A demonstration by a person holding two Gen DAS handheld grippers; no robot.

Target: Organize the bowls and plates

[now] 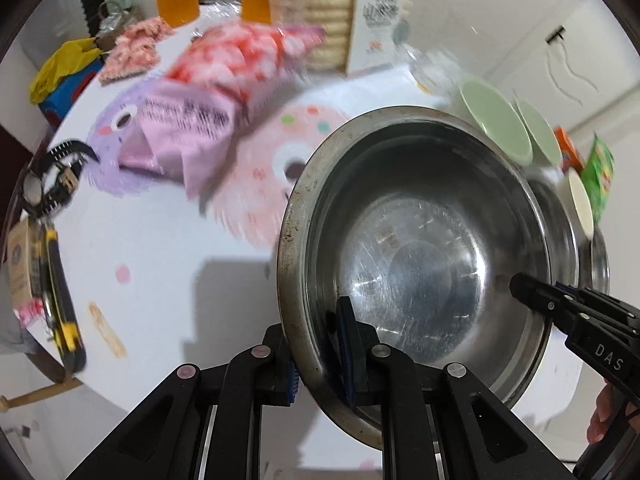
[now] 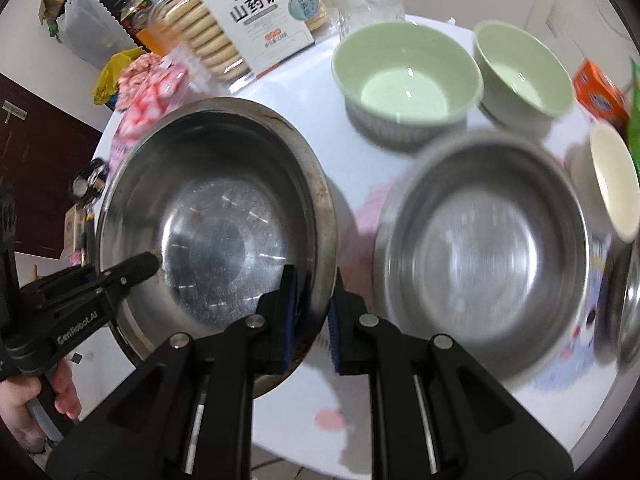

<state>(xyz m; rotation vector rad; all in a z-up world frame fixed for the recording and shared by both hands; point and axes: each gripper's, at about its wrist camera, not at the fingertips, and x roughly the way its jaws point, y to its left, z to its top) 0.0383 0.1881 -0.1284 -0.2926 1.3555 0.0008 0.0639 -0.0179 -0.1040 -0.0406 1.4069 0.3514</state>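
Both grippers' jaws, left (image 1: 316,354) "GenRobot.AI", right (image 2: 314,316) "DAS", pinch the steel bowl (image 2: 212,216) rim.

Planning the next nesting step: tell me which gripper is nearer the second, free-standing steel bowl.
Right. The right gripper clamps the held bowl's rim beside the free steel bowl; the left gripper grips the opposite rim.

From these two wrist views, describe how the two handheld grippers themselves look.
Both are matte black plastic with angular linkage arms, round silver pivot pins and blue ribbed pads lining the jaws. The left gripper carries white "GenRobot.AI" lettering on its side; the right gripper shows white letters "DAS". Bare fingers wrap the left handle; no sleeve or cable is visible.
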